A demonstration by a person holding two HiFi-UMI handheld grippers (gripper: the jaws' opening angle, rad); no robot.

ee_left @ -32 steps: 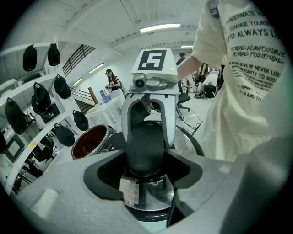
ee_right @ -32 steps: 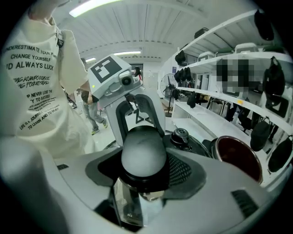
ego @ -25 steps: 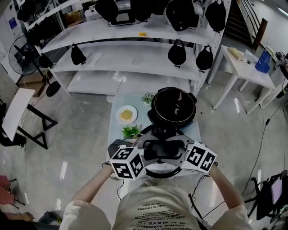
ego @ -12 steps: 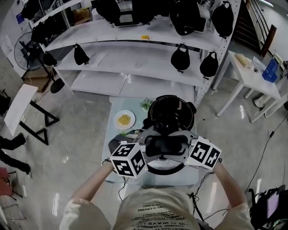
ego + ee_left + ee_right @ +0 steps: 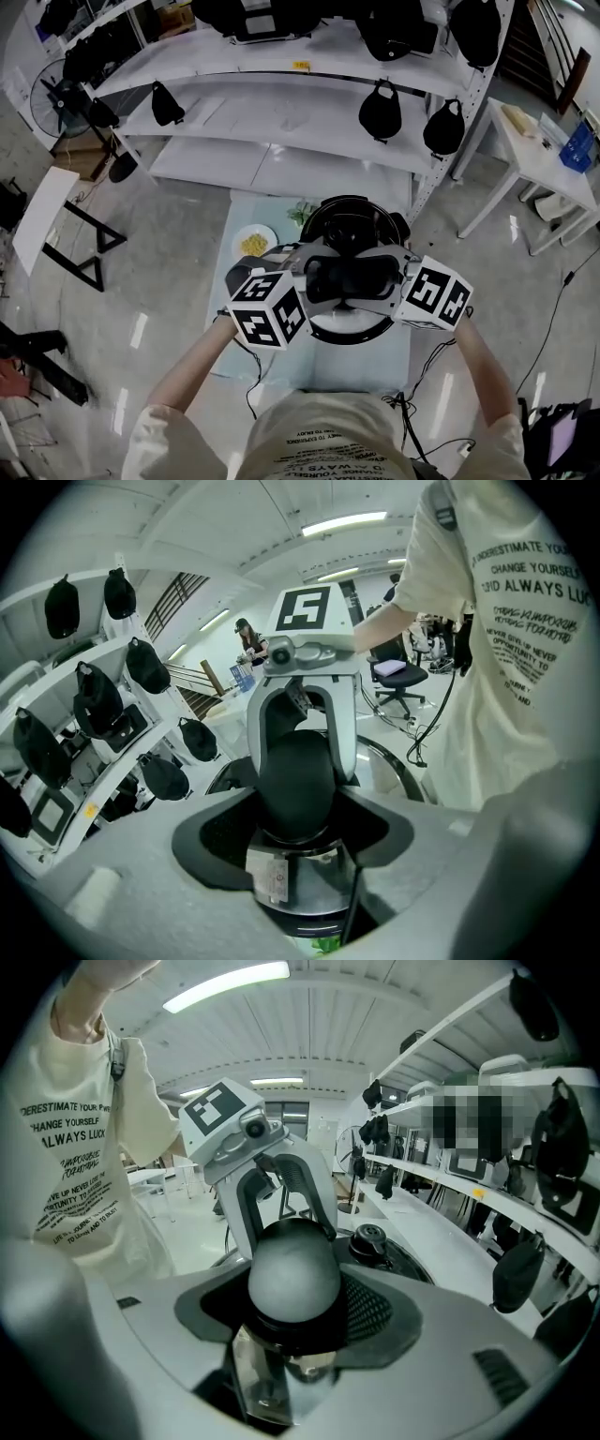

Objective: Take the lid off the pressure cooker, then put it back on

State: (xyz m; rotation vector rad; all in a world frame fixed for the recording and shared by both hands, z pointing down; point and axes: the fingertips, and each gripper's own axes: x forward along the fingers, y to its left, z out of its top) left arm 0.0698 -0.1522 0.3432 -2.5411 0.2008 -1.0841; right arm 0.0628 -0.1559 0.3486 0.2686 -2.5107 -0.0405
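**Two grips, one lid, and little room to spare**

Two things crowd the left side of the table [image 5: 248,208]: a plate [image 5: 253,242] of yellow food and some greens [image 5: 302,212], both just beside the cooker pot [image 5: 375,208]. A lid swung wide to that side could clip the plate or sweep the greens.

Next comes the left gripper [image 5: 305,284], clamped on the left end of the handle [image 5: 349,278], its jaws spread wide around it. The lid [image 5: 347,325] is off the pot and held up between the two grippers. It sits nearer the person and overlaps the pot's near rim in the head view. The load is shared, so if this side loosens or rises ahead of the other, the lid would likely tip and slide out.

In the middle, the risk is seating. The lid and handle hide part of the pot's mouth from above, so matching rim to rim is half blind. Set down askew, the lid could perch on one edge or jam.

On the right, the right gripper [image 5: 398,278] grips the handle's other end in the same way. The pot stands close to the table's right edge, so a hard sideways push while seating or twisting could nudge the cooker toward it.
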